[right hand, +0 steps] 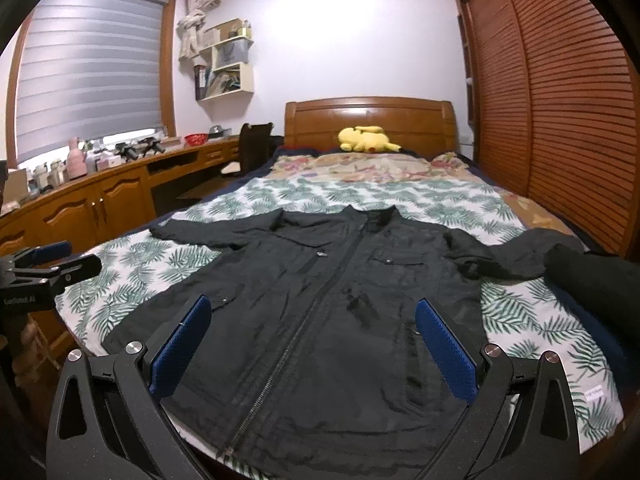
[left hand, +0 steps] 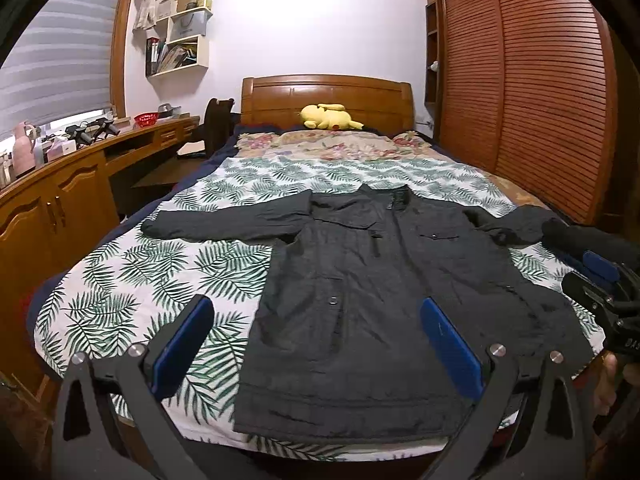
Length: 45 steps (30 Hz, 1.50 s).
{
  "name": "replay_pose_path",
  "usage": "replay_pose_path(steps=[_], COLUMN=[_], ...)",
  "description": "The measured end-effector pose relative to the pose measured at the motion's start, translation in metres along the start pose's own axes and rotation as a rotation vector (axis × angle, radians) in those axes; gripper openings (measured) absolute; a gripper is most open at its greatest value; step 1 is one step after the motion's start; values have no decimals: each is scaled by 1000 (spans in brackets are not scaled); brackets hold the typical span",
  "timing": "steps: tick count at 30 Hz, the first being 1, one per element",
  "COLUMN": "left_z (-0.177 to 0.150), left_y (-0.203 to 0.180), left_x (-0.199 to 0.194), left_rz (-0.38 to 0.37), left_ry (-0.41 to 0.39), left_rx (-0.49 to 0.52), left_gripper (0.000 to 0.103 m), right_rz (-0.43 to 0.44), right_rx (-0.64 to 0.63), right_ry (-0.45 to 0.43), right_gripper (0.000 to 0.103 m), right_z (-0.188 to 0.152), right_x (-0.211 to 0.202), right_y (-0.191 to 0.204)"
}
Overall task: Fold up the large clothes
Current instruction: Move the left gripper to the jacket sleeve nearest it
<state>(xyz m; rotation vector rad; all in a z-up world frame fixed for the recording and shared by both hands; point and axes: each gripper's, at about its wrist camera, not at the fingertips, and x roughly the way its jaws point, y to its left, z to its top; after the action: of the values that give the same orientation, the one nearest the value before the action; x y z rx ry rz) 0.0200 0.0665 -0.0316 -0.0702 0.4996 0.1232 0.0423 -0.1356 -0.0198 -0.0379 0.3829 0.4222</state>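
At the bottom of the left wrist view, the left gripper (left hand: pixel 316 344) fills the foreground, its two blue-padded fingers (left hand: pixel 182 346) spread wide with nothing between them. It hangs above the foot of the bed (left hand: pixel 120 280), over the lower left hem of the black jacket (left hand: pixel 380 300). In the right wrist view the right gripper (right hand: pixel 312 346) sits the same way at the bottom of the frame, jaws wide apart and empty, over the jacket's lower front on either side of the zip (right hand: pixel 280 360).

The jacket lies flat and face up in the middle of each frame, on a leaf-print cover (left hand: pixel 132 268), collar toward the headboard (left hand: pixel 326 100), hem toward the cameras. One sleeve stretches straight out to the left of the frame; the other reaches to the right and is bunched near the cuff.

At the right edge of the left wrist view the other gripper shows side on, with part of a hand (left hand: pixel 612 380) below it. Beyond the jacket, in the upper centre, a yellow plush toy (left hand: pixel 330 117) rests against the headboard on a floral blanket (left hand: pixel 336 144). A wooden desk (left hand: pixel 80 184) runs along the left side, below a blind (left hand: pixel 56 60) in the upper left, and louvred wardrobe doors (left hand: pixel 520 80) fill the right side.
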Motion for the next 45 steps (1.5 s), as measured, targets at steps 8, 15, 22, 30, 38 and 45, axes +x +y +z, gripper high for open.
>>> replay_pose_path(steps=[8,15,22,30,38,45], left_z=[0,-3,-6,-14,-12,1], left_y=[23,44,66,101,145,179], left_x=[23,54,84,116,152,185], left_rz=[37,65,89,143,203,202], left_ry=[23,69,120,192,236,275], left_rx=[-1,-15,-12,-8,-27,-39], left_gripper=[103,103,103,103,103,103], right_rz=[39,69,84,118,167,198], right_rx=[-21,-27,-49,-78,-148,-197], right_ry=[25,65,88,111,126,173], right_gripper=[103,103,103,103,103,103], right_z=[-5,-14,-17,-17,9,12], right_x=[29,65,98,138,183,235], right_y=[13,19,24,31,51,72])
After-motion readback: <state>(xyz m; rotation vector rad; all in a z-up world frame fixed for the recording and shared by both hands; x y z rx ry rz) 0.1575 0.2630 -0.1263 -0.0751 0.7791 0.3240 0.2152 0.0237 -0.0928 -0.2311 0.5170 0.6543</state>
